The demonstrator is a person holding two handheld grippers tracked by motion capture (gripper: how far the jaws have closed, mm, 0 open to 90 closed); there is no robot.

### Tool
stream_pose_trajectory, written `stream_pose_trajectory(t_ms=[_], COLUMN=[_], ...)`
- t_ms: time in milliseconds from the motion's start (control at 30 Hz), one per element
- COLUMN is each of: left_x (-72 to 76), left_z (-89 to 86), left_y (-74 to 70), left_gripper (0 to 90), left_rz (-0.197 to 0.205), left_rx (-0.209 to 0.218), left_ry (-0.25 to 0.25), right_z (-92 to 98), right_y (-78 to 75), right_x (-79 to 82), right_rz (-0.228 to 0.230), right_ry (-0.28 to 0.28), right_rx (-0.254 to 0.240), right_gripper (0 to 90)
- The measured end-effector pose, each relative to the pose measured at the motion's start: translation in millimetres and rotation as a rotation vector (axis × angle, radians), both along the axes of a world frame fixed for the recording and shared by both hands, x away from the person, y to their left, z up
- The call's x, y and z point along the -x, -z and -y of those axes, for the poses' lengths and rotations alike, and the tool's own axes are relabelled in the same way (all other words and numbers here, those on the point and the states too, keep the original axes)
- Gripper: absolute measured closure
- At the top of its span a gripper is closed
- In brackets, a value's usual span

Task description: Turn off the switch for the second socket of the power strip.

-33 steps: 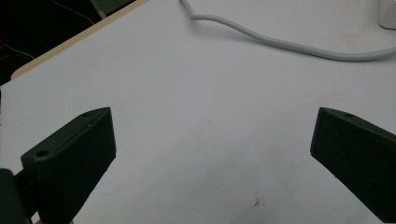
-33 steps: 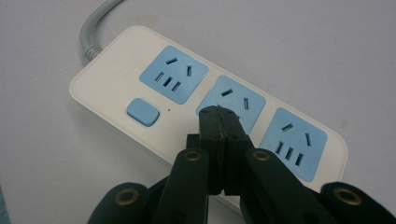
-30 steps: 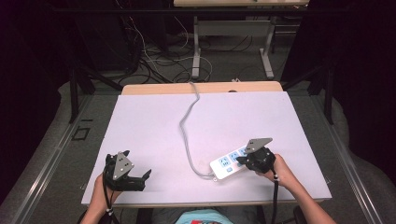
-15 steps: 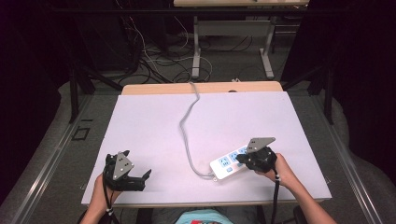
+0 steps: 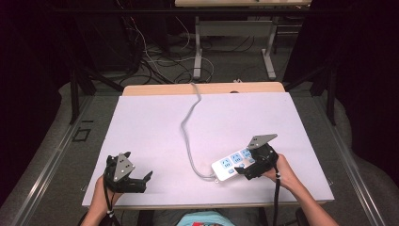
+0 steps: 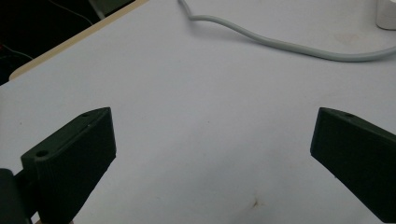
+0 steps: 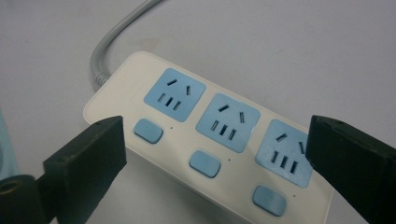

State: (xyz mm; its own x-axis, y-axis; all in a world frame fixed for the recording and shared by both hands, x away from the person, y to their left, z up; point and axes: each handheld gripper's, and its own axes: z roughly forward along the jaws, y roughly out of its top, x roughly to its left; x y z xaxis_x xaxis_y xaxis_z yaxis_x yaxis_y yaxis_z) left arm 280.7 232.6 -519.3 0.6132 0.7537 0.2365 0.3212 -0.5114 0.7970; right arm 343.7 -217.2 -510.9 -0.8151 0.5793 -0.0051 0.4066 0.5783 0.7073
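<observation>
A white power strip (image 5: 229,164) with three blue sockets and blue switches lies on the white table near the front right. Its grey cable (image 5: 187,123) runs back over the far edge. My right gripper (image 5: 241,170) hangs just above the power strip (image 7: 210,135). Its jaws have just been opening and now stand wide on either side of the sockets, pressing on nothing, so the right gripper (image 7: 215,128) is open. My left gripper (image 5: 144,181) rests at the front left, open, with bare table between the jaws of the left gripper (image 6: 212,116).
The grey cable (image 6: 280,44) crosses the top of the left gripper view. The white table top (image 5: 155,127) sits on a wooden board (image 5: 155,89). Behind it stand desk legs (image 5: 197,52) and loose floor cables (image 5: 146,56).
The right gripper's jaws have spread apart over the power strip. Both hands have stayed where they were, and the strip has not shifted.
</observation>
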Motion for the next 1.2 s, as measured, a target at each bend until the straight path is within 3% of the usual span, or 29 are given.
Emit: stream_pose_trajectory(t_ms=[167,200,300,367,667,1200], left_x=[0.0,0.0,0.1,0.2,0.2,0.7], left_z=[0.0,0.0,0.0,-0.1,-0.1,-0.5], left_y=[0.0,0.0,0.0,0.1,0.2,0.3], left_gripper=[0.0,0.0,0.0,0.0,0.0,0.0], left_rz=[0.000,0.000,0.000,-0.001,-0.001,-0.003], left_rx=[0.000,0.000,0.001,0.002,0.001,0.006], left_ry=[0.000,0.000,0.000,-0.001,-0.002,-0.011], right_z=[5.6,5.7,6.9,8.1,10.4,27.9], right_y=[-4.9,-4.2,-4.9,-7.0,-7.1,-13.3], right_x=[-1.6,-1.6,-2.1,-2.0,-2.2,5.8], right_rz=[-0.003,0.018,0.028,0.012,0.017,0.044], right_ry=[0.027,0.044,0.048,0.046,0.053,0.123], right_rx=[-0.021,-0.039,-0.057,-0.032,-0.028,-0.065], right_gripper=[0.0,0.0,0.0,0.0,0.0,0.0])
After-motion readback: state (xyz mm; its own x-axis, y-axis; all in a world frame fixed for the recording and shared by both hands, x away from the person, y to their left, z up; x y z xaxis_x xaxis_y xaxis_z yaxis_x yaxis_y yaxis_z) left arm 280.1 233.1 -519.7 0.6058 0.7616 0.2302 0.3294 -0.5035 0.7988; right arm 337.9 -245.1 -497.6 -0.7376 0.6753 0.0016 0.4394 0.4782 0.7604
